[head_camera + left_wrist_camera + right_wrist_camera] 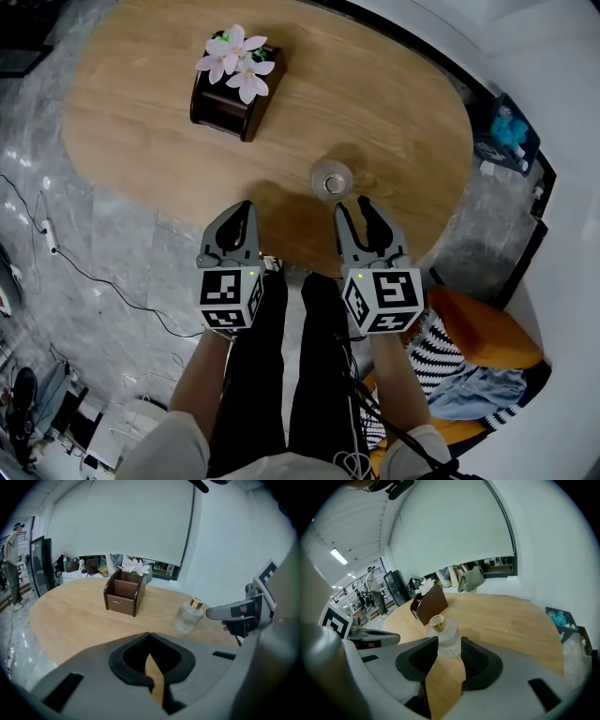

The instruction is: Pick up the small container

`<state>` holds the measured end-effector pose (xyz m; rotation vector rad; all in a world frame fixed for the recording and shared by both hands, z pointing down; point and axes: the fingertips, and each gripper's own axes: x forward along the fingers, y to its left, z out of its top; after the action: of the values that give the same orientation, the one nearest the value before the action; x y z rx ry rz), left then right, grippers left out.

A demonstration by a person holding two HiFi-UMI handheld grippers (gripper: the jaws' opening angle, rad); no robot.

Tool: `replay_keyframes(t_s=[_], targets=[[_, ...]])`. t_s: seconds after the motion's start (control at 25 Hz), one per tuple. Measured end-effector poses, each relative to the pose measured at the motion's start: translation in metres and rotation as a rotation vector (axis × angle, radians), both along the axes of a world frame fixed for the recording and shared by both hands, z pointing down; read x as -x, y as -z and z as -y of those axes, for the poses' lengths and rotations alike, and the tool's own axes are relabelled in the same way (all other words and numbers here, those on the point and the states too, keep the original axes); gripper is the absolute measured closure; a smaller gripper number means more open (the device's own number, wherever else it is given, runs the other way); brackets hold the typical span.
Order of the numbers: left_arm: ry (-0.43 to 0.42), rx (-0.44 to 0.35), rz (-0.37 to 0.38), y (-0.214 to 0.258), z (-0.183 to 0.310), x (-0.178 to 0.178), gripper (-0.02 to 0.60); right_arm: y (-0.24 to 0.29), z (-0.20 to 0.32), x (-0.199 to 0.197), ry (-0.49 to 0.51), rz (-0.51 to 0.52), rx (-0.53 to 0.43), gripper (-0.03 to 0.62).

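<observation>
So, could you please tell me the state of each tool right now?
Left tool: shut, empty.
Right tool: open; the small glass bottle stands at its tips, not gripped.

Small container (332, 180): squat round bottle, frosted clear glass, gold cap (cap plainest in the gripper views). Upright, cap on. Stands on wooden table (141, 141), close to its near edge. Base sits just ahead of parted jaw tips of right gripper (352, 204); contact unclear.
</observation>
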<state>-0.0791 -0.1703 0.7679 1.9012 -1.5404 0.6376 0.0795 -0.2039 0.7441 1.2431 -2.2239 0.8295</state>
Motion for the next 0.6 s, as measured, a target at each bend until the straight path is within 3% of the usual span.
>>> replay_keyframes(t_s=[0.6], targets=[[0.008, 0.031, 0.009, -0.010, -0.007, 0.009, 0.574, -0.011, -0.001, 0.013, 0.109, 0.004, -0.032, 0.306]])
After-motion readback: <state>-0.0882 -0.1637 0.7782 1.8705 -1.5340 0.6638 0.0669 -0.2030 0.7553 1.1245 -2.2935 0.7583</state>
